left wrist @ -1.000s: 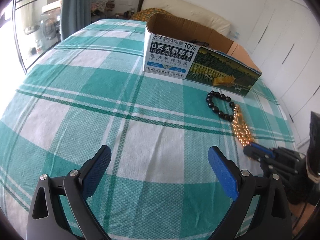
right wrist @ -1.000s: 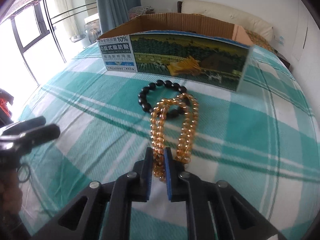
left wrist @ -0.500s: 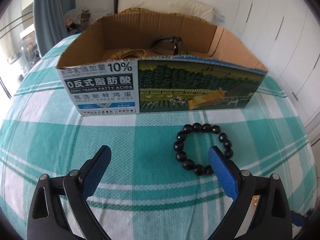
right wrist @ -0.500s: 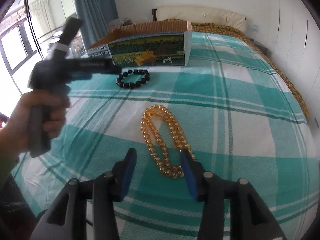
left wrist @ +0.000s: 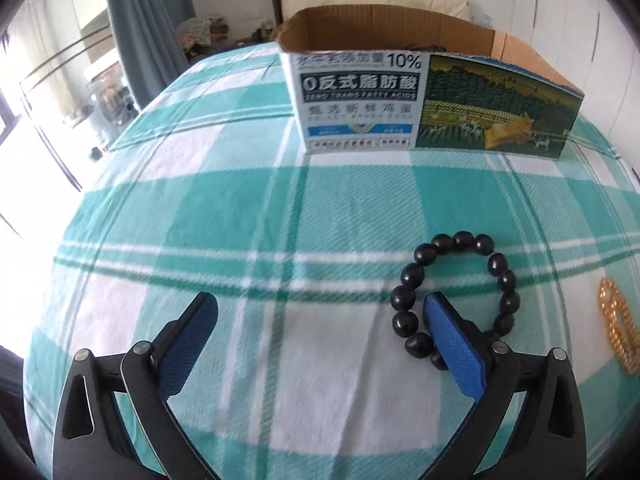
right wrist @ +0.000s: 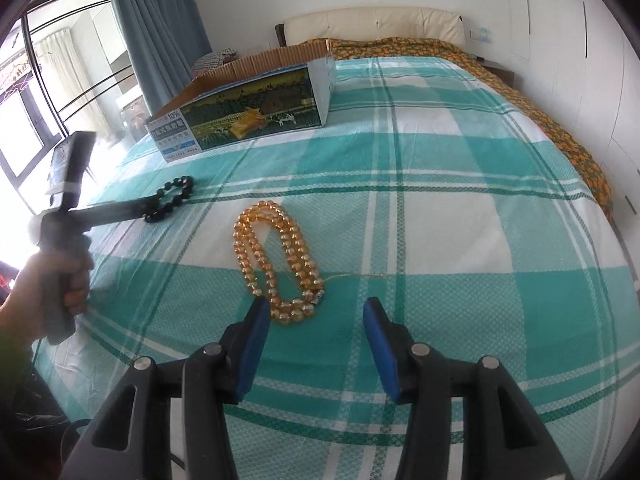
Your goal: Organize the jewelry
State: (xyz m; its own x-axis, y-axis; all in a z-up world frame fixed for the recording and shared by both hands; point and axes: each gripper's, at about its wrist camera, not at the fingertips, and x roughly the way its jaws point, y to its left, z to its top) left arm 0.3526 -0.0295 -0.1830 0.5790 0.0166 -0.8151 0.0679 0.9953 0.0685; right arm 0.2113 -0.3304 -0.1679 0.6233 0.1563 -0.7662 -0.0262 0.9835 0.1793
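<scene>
A black bead bracelet (left wrist: 456, 300) lies on the green checked bedspread; it also shows in the right wrist view (right wrist: 172, 198). My left gripper (left wrist: 320, 312) is open, low over the cloth, its right finger inside the bracelet's ring. An amber bead necklace (right wrist: 276, 260) lies doubled on the cloth; in the left wrist view (left wrist: 618, 328) it is at the far right. My right gripper (right wrist: 316, 312) is open and empty just in front of the necklace's near end. An open cardboard box (left wrist: 432, 92) stands behind, also in the right wrist view (right wrist: 248, 108).
The bedspread (right wrist: 460, 208) covers a bed with a cream headboard (right wrist: 376, 24). An orange patterned blanket (right wrist: 540, 112) runs along the right side. Curtain and windows stand at the left. White wardrobe doors line the right wall.
My right gripper let go of the amber necklace, opened and drew back from it. My left gripper swung toward the box, then came down onto the black bracelet.
</scene>
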